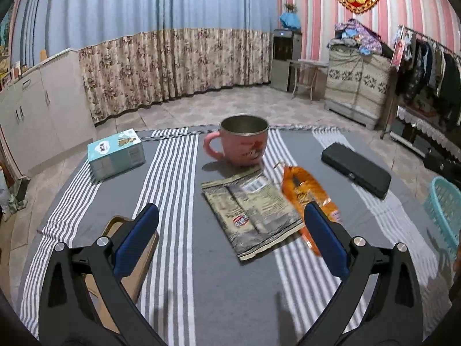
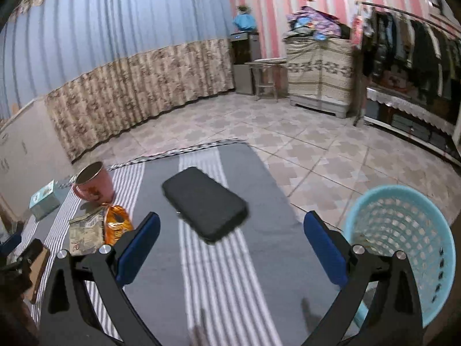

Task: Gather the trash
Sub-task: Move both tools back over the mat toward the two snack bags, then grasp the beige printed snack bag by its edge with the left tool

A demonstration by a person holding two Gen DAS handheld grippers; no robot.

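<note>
Claws both hang spread and empty over the striped counter (image 1: 178, 173). Ahead of the left claw (image 1: 230, 222), at twelve o'clock, lies a grey wrapper (image 1: 247, 210) touching an orange wrapper (image 1: 302, 187) at one o'clock; a pink cup (image 1: 242, 141) stands beyond. Before the right claw (image 2: 230, 230) lies a black case (image 2: 204, 203), with a blue basket (image 2: 403, 239) at three o'clock.

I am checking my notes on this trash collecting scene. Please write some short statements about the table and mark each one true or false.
1. Both the left gripper and the right gripper are open and hold nothing. True.
2. The pink mug lies on its side. False: it stands upright.
3. The orange wrapper lies beside the grey-green packet. True.
4. The basket stands on the table. False: it stands off the table's edge.
</note>
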